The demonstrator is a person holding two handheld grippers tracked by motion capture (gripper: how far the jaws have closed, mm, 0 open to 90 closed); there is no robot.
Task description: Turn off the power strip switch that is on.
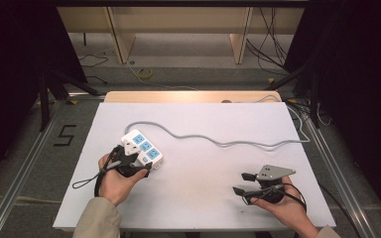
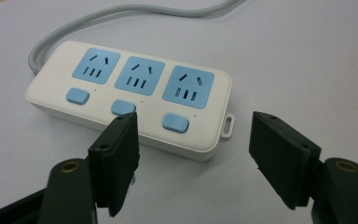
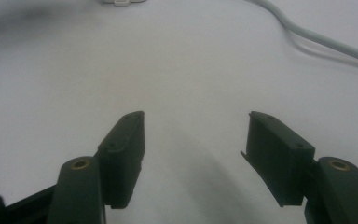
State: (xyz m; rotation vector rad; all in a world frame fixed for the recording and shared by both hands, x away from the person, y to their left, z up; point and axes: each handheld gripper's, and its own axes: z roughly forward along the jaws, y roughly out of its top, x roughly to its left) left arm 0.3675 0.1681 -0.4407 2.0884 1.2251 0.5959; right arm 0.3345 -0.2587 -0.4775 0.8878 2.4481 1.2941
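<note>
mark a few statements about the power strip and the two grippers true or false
1. The power strip has three blue sockets. True.
2. The left gripper is clamped on the strip. False: its jaws stand open, nothing between them.
3. A grey cable runs from the strip across the table. True.
4. The right gripper holds a plug. False: its jaws are open over bare table.
5. Each socket has a blue button beside it. True.
</note>
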